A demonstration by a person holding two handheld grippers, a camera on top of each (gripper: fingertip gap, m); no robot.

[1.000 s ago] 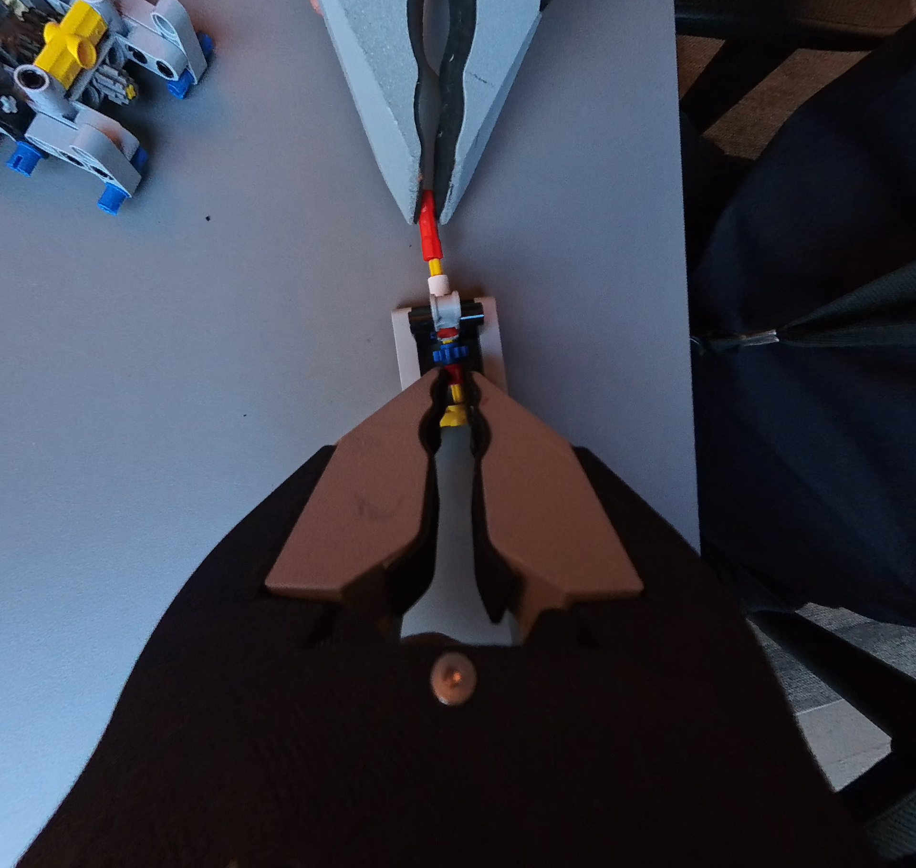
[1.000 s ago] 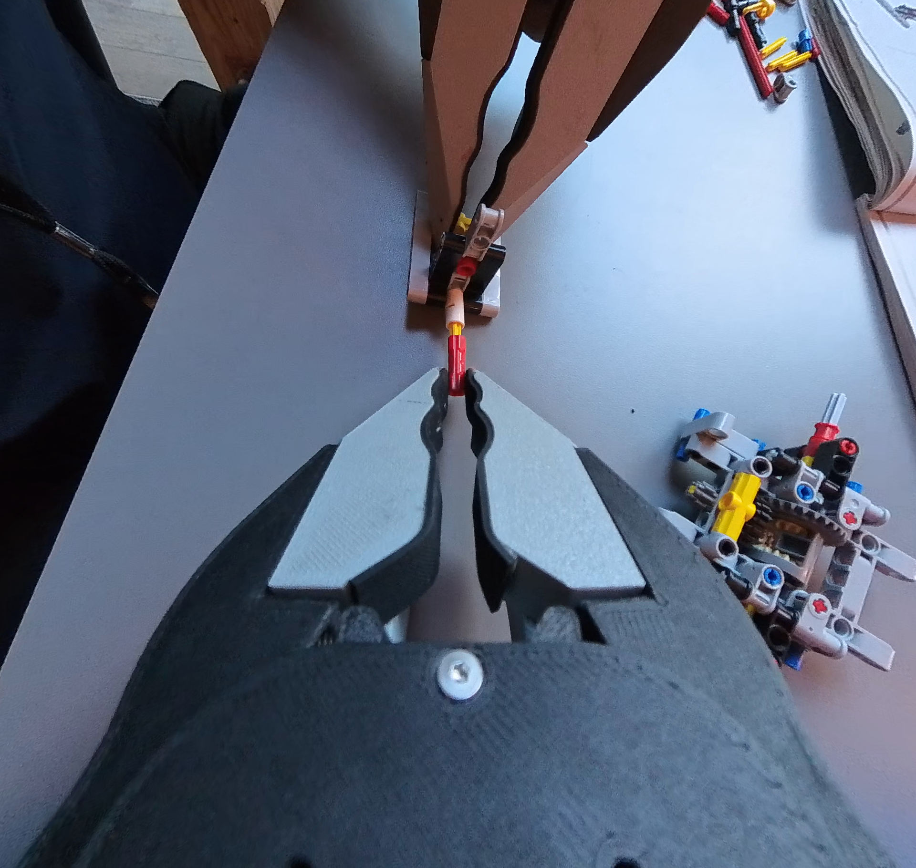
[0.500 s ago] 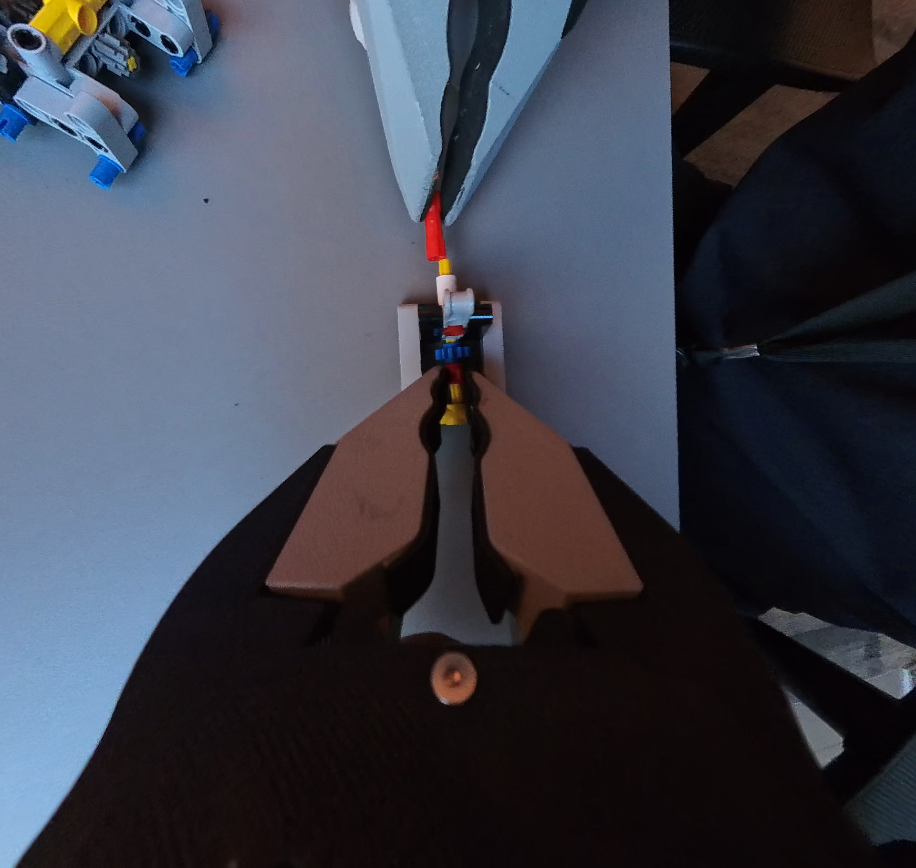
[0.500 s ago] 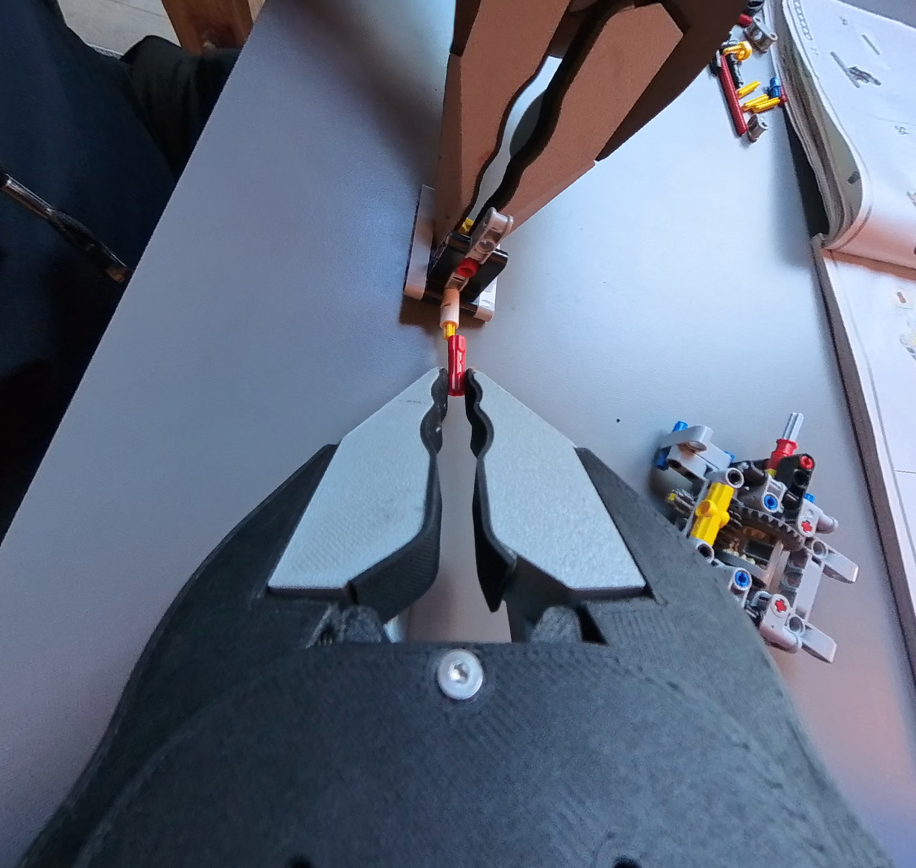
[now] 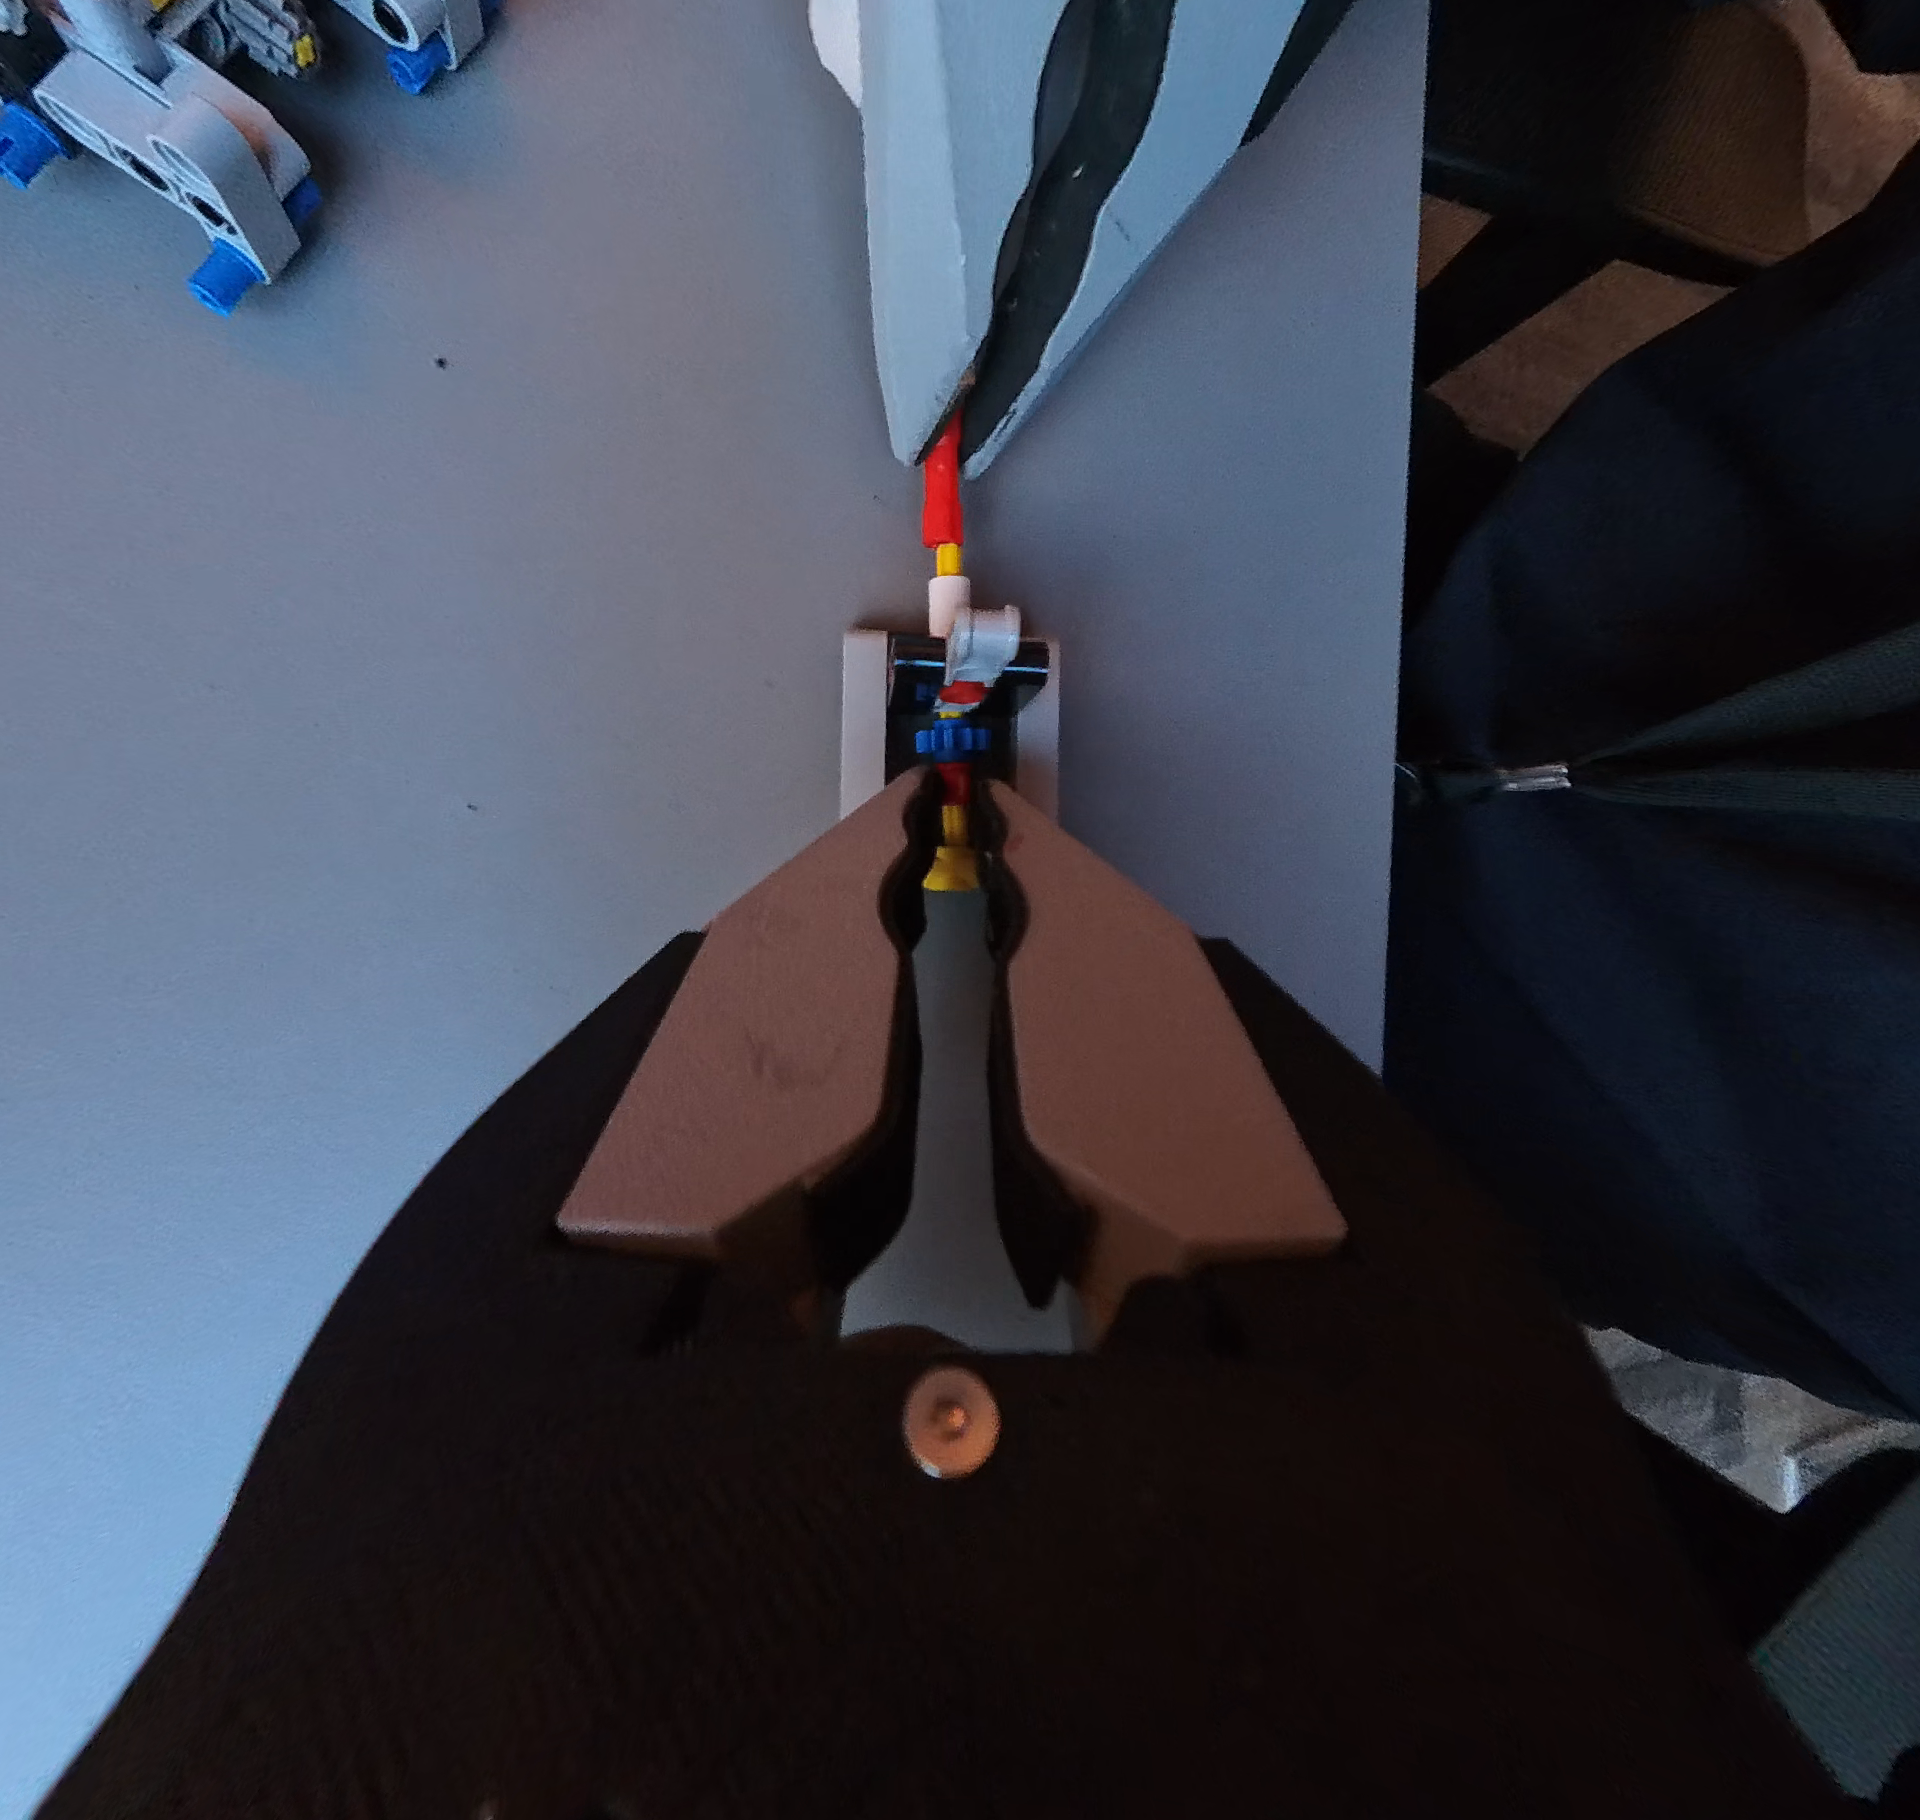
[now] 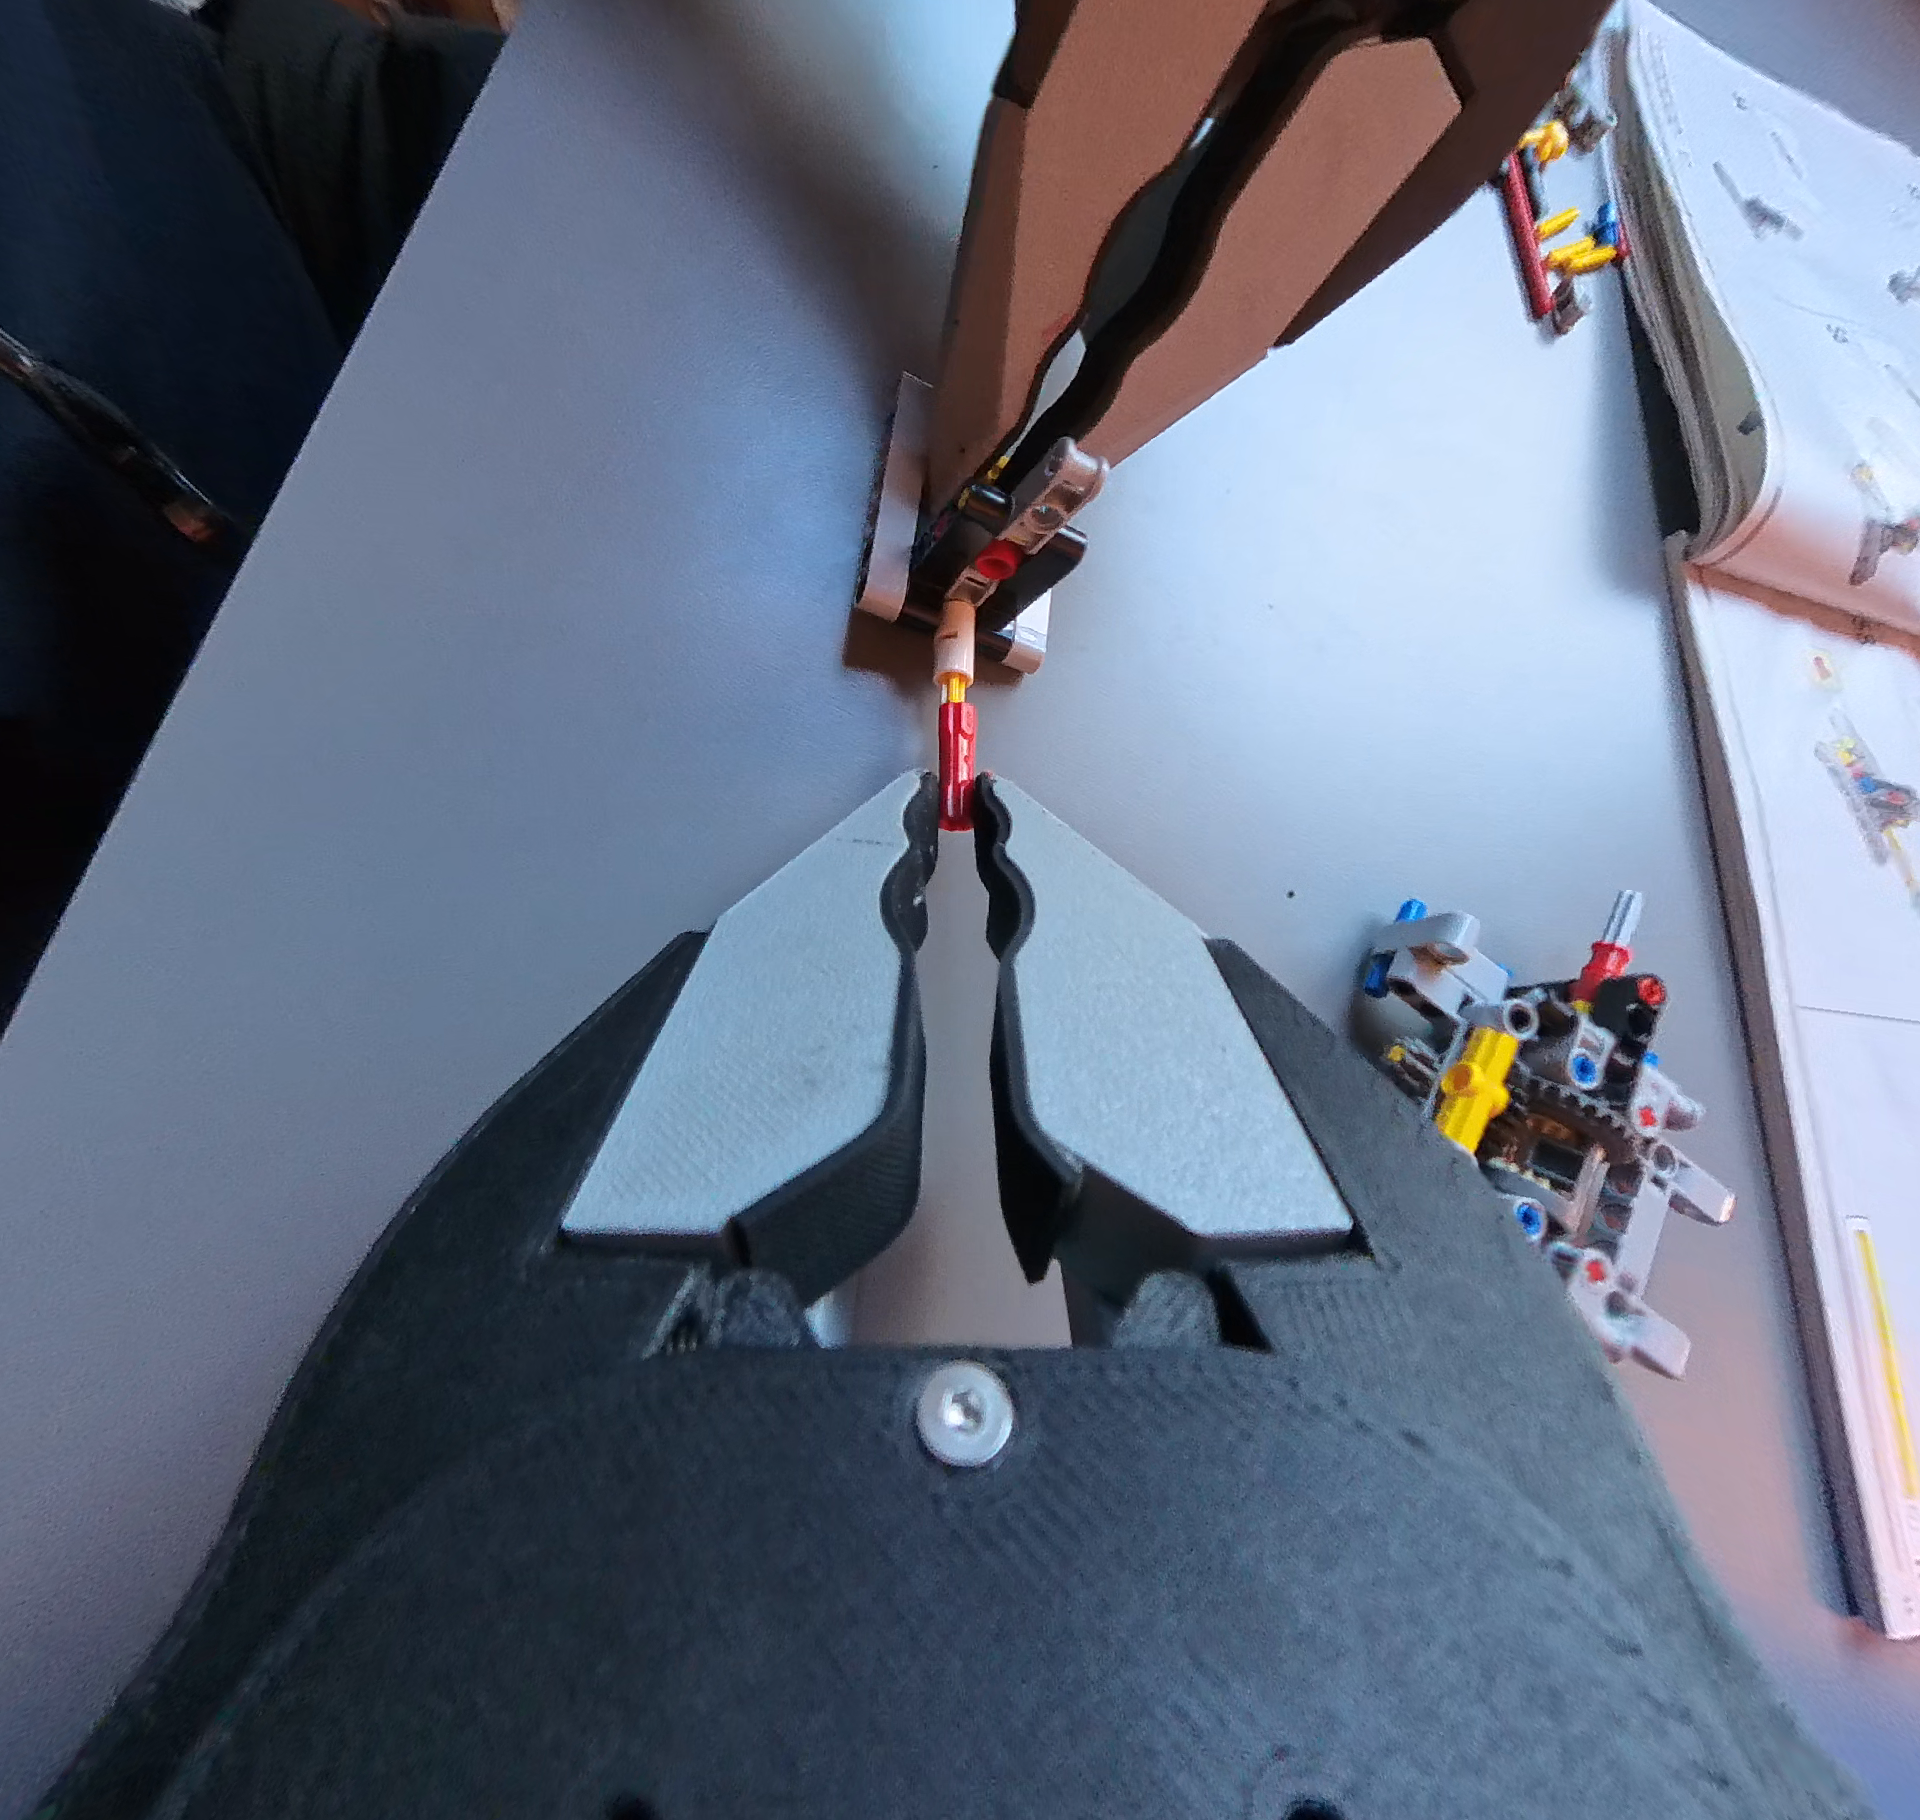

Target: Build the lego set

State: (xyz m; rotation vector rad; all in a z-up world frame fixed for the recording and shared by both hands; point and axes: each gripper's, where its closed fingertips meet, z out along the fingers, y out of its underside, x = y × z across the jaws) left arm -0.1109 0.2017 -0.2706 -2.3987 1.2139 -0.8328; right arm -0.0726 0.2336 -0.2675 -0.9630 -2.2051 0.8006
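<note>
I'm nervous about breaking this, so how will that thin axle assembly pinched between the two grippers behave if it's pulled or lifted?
The axle assembly is a thin rod threaded with sleeves, likely stiff and light. The right gripper pinches only its red sleeve, which might slide off. The left gripper grips the other end; once released, its lopsided black frame would probably tip.

A half-built model (image 6: 1538,1116) of grey, black and yellow toy beams with blue pins sits on the grey table (image 6: 520,835) at the right of the right wrist view — in the left wrist view it fills the upper left corner. An open instruction booklet (image 6: 1787,336) lies along the right edge, with loose red and yellow toy pieces (image 6: 1553,232) just beside it. Dark clothing (image 5: 1662,835) shows past the table's edge.
</note>
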